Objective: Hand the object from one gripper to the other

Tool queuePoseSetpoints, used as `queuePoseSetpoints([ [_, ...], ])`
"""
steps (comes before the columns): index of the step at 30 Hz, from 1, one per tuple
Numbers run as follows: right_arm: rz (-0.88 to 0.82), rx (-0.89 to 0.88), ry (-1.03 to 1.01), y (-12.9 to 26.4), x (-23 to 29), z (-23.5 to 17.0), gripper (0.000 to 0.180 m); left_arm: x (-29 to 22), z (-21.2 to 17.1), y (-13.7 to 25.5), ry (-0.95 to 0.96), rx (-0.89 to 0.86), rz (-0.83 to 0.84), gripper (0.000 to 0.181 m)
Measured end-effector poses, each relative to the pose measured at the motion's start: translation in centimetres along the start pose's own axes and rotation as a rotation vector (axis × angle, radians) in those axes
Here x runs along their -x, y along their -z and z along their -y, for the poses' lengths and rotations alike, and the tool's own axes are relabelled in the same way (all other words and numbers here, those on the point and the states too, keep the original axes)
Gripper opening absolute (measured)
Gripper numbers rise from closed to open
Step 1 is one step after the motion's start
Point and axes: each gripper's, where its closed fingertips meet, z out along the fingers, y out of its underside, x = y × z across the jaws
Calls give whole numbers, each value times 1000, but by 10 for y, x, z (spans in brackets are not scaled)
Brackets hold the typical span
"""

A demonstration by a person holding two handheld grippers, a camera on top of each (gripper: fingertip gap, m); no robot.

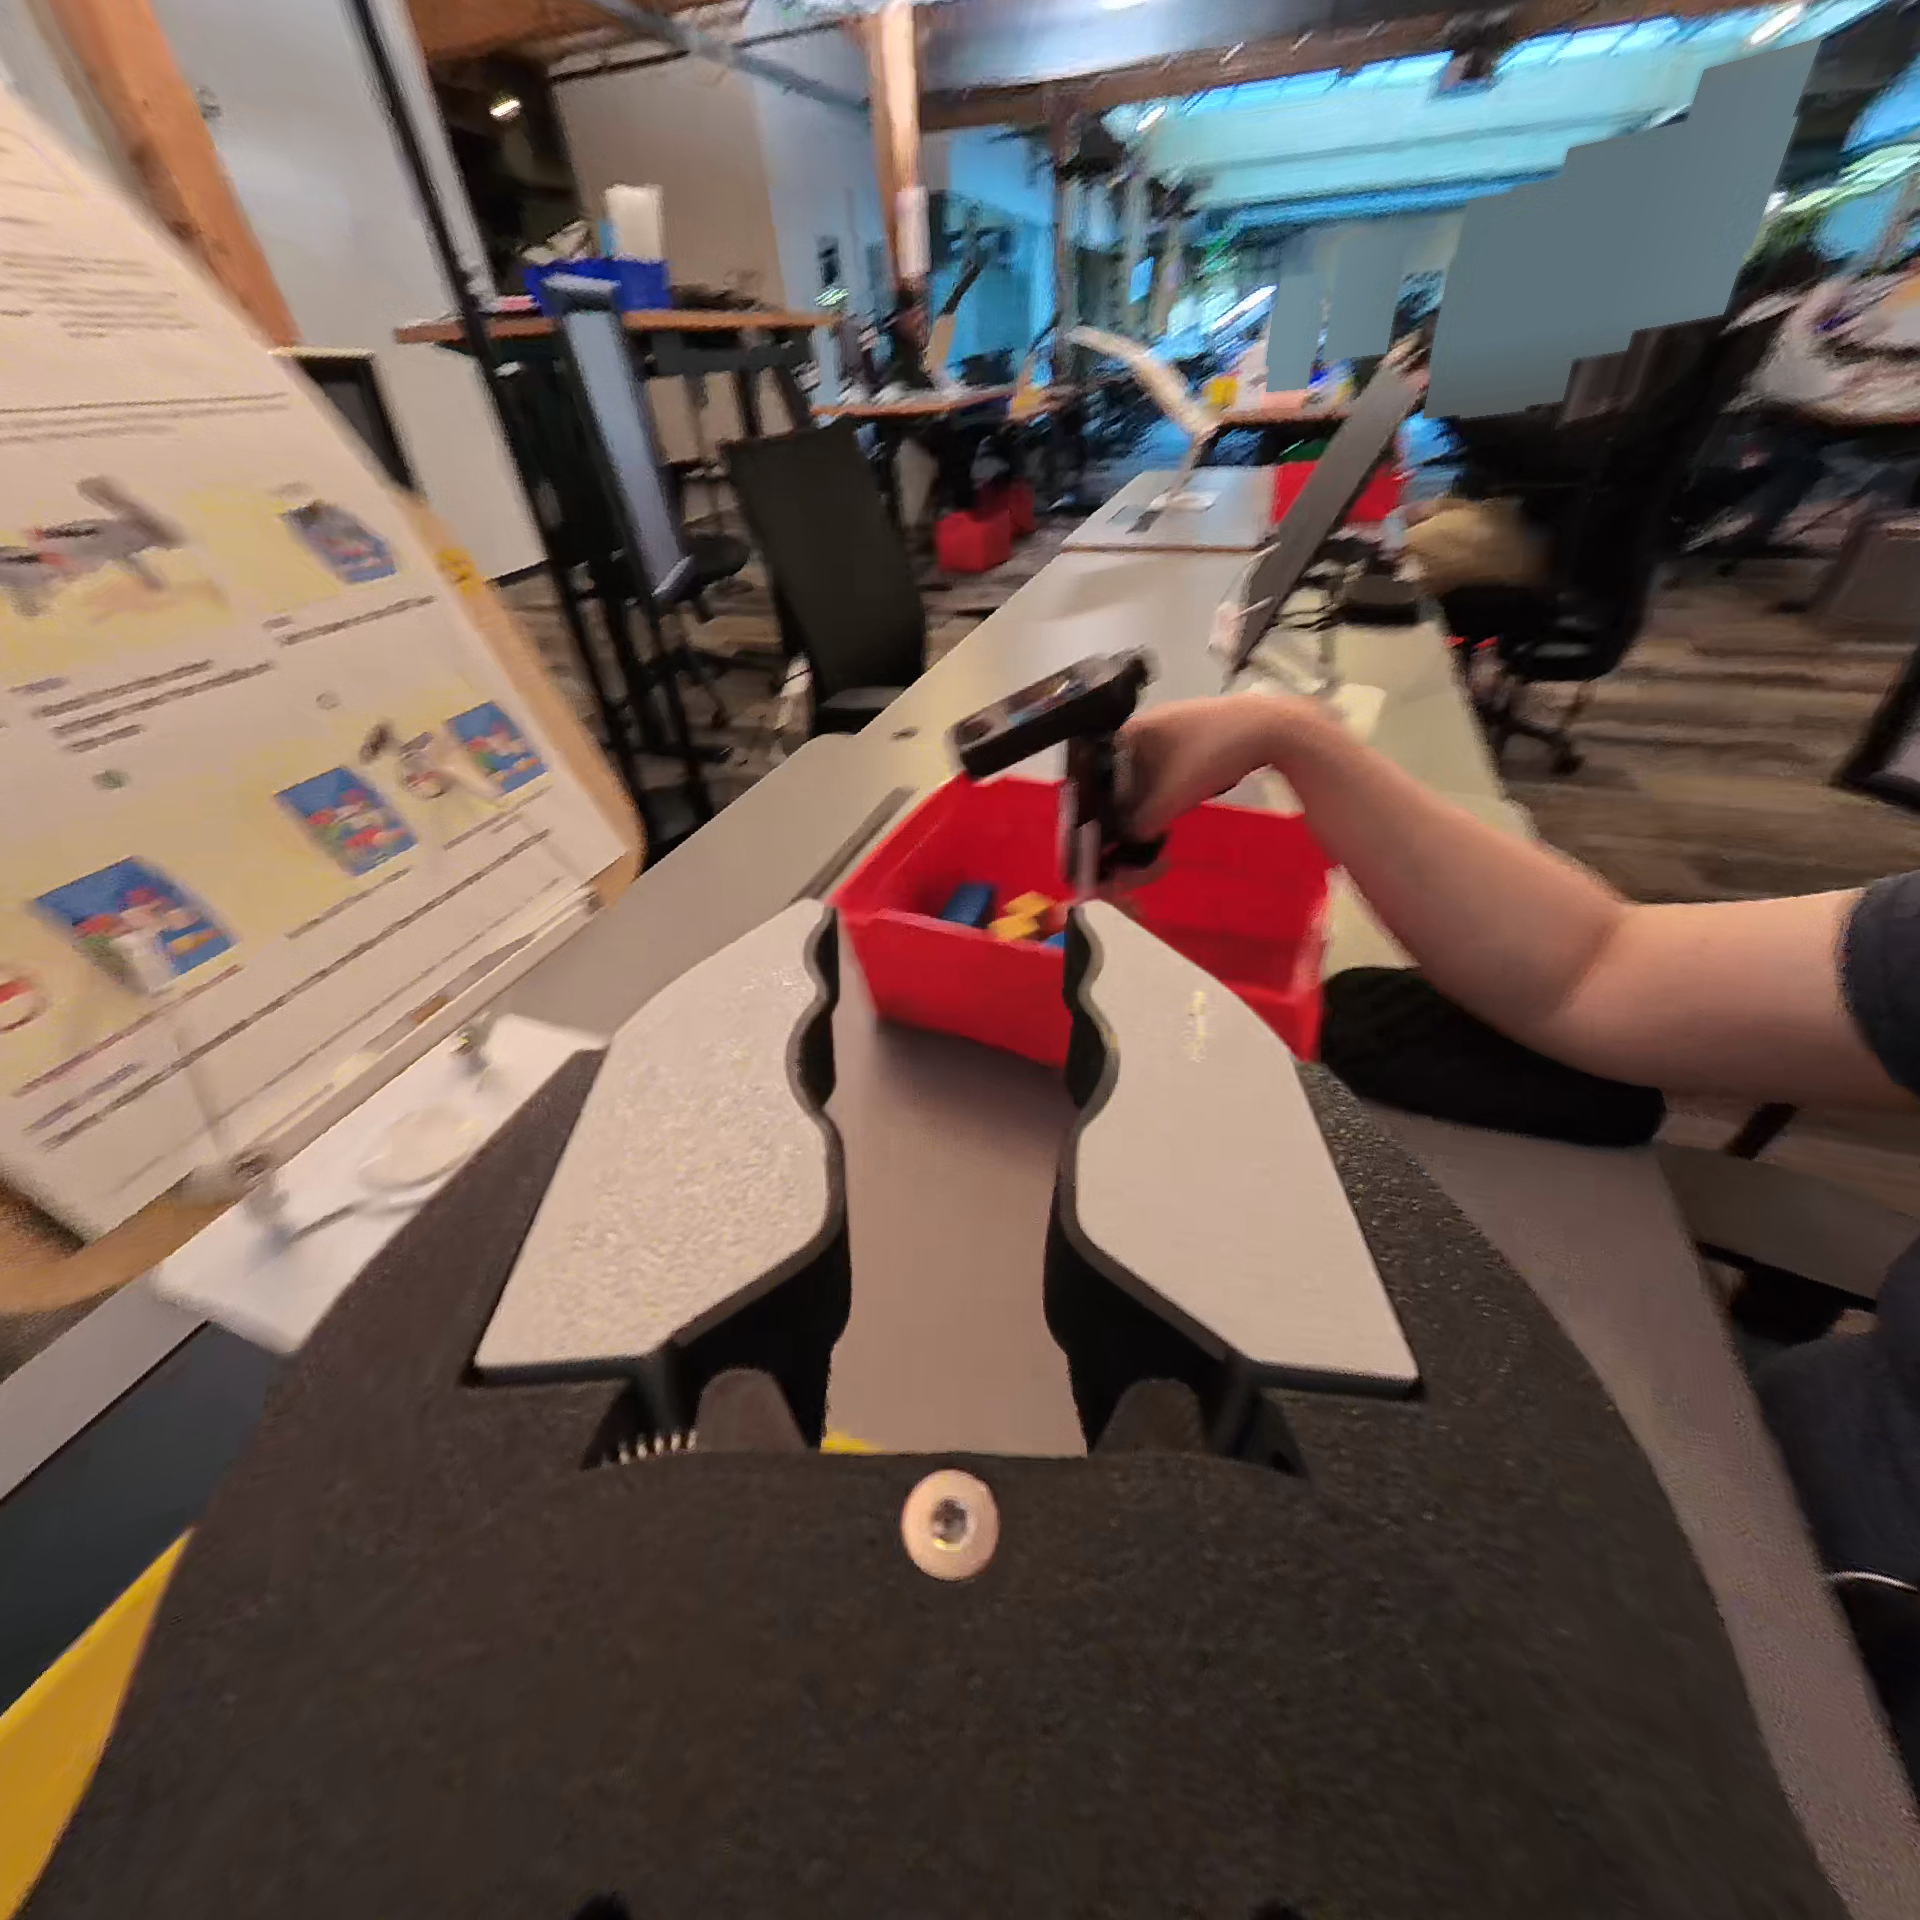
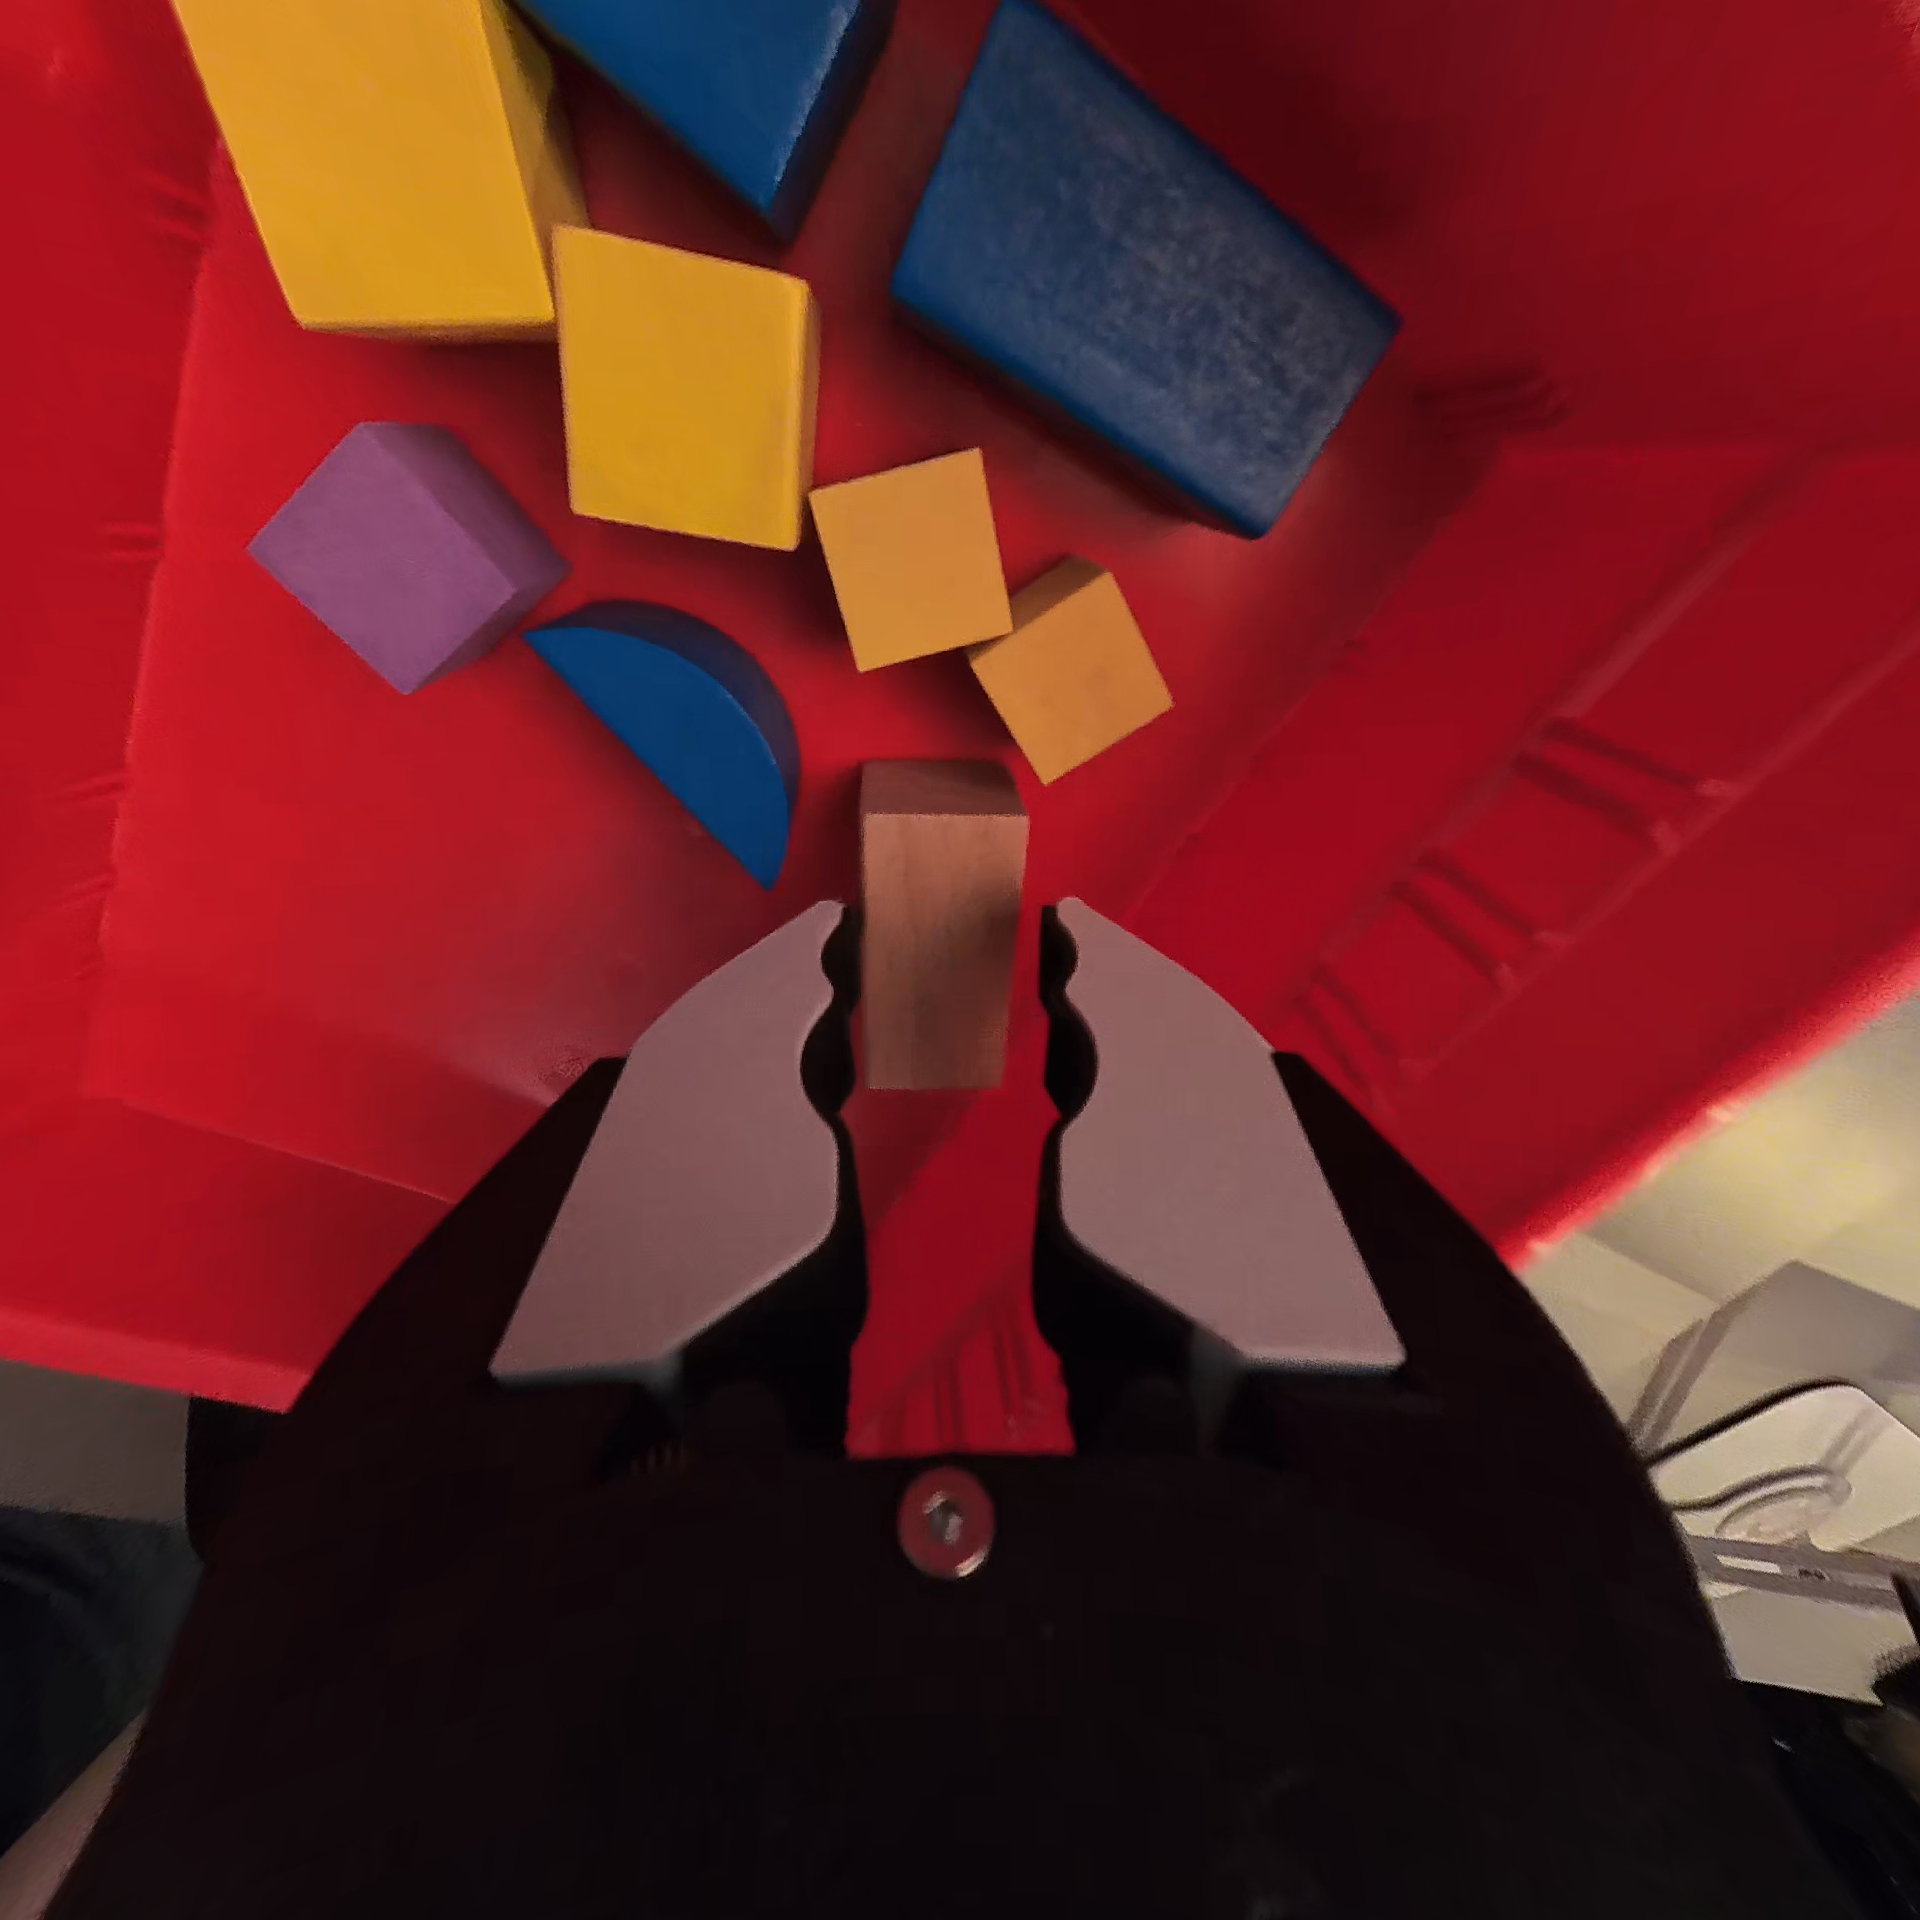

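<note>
My right gripper [image 2: 943, 920] points down into the red bin [image 2: 1455, 779], its jaws partly open around a plain brown wooden block [image 2: 940, 935]. The block lies between the fingers, close against the left one with a sliver of gap at the right, so I judge it framed but not yet clamped. It looks like stiff, light, smooth-faced wood; I would close on the two long flat sides near the middle and leave its far end free for the other gripper. Just beyond it lie two small orange cubes [image 2: 909, 561], a blue half-disc [image 2: 686, 727], a purple block [image 2: 400, 551], and bigger yellow and blue blocks. My left gripper [image 1: 948, 925] waits outside the bin, over the grey table [image 1: 727, 894], jaws apart and empty.
</note>
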Motion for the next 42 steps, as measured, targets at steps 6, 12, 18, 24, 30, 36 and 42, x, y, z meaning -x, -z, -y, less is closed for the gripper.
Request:
queuePoseSetpoints([
  [6, -86, -157, -20, 43, -7, 9, 34, 91, -55, 50, -84, 345, 518, 41],
  [12, -137, -269, 8, 75, 2, 16, 34, 121, -126, 44, 167, 542, 539, 40],
  [18, -157, -269, 41, 81, 8, 15, 34, 158, -208, 36, 369, 713, 723, 40],
  [24, -163, -259, 46, 81, 9, 15, 34, 174, -258, 36, 546, 769, 799, 52],
  [30, -168, -244, 65, 80, 11, 15, 34, 175, -278, 37, 547, 874, 807, 50],
  [36, -166, -239, 68, 80, 11, 14, 34, 164, -286, 42, 605, 965, 770, 47],
  [42, -168, -229, 83, 78, 13, 15, 34, 157, -302, 47, 608, 1086, 749, 42],
])
